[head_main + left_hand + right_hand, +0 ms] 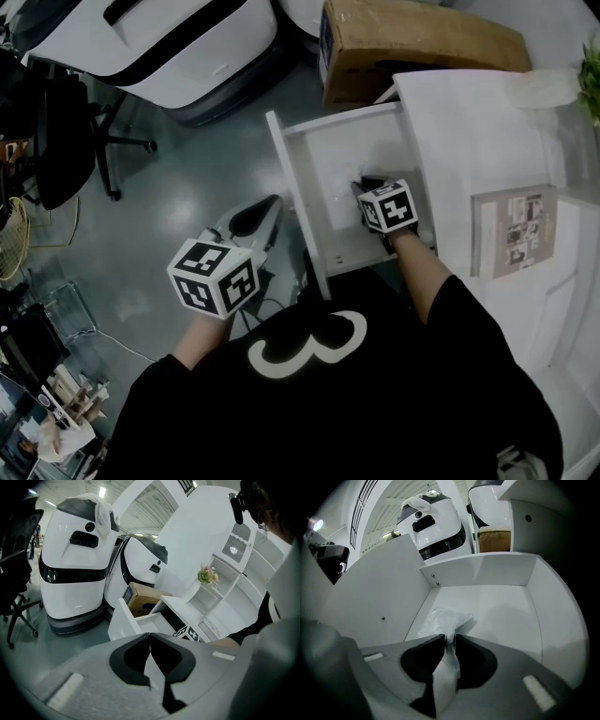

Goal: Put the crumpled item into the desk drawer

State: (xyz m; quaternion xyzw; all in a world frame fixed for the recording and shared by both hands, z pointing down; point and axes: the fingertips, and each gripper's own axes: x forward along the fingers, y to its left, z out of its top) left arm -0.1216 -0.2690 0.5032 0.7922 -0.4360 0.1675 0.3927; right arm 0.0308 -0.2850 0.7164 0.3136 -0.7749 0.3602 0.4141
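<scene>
Big white desk (469, 131), drawer (501, 602) pulled wide out. Down inside it, right gripper (450, 640) with jaws opening, crumpled item (446, 619) between them, low on the drawer floor near a side wall; left gripper (150, 644) pinched together, holding nothing, off to the side. Best to open all the way, then lift straight up slowly to leave it behind.

From above the person's shoulders, the head view looks steeply down on the open drawer (328, 159) at the desk's (469, 141) left edge. The left gripper view sits low over the room's floor (187, 187), facing the drawer's outer side from a little way off. The right gripper view looks from inside the drawer, close above its bottom, toward its far wall. All three share the drawer and the cardboard box (412, 37) (brown, beyond that wall).
</scene>
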